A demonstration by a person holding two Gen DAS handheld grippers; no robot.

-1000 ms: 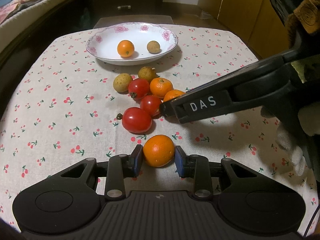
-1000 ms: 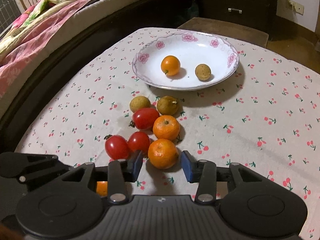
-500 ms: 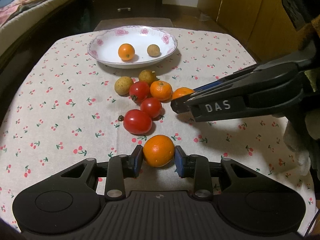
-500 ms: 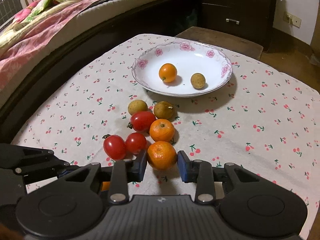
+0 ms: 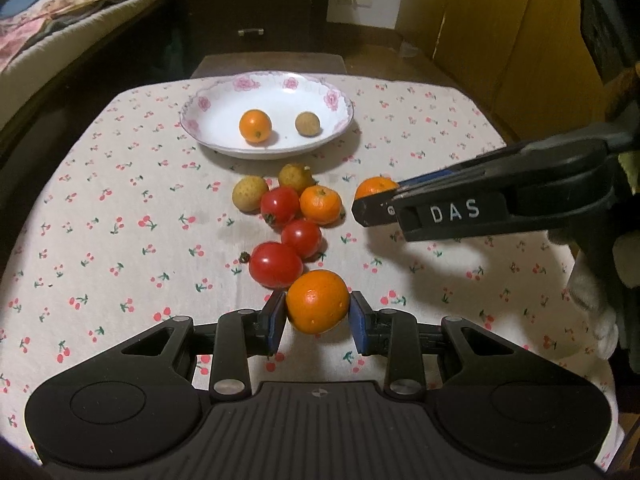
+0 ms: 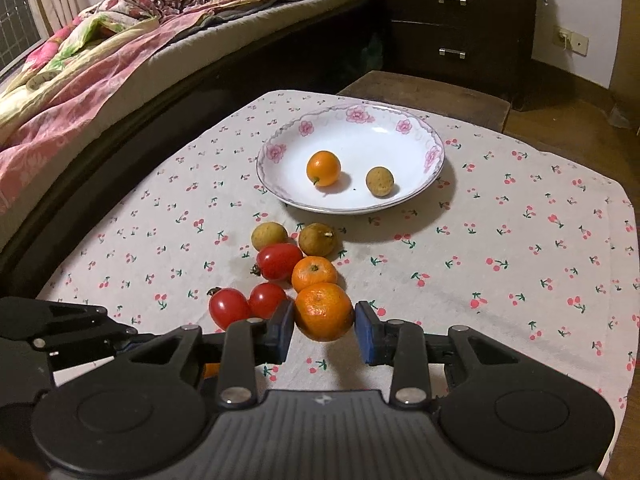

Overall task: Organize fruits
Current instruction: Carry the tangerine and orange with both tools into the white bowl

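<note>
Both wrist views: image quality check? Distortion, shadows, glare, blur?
Left wrist view: strong fisheye bending of the table edge, dark corners; sharp overall; the right gripper casts a soft shadow on the cloth. Right wrist view: same barrel bend; the plate throws a hard shadow to its right, faint sheen inside it, no blown glare; the held orange is crisp.

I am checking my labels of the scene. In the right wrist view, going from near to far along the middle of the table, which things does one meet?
right gripper shut on large orange → smaller orange → brown fruit → plate → dark dresser.
</note>
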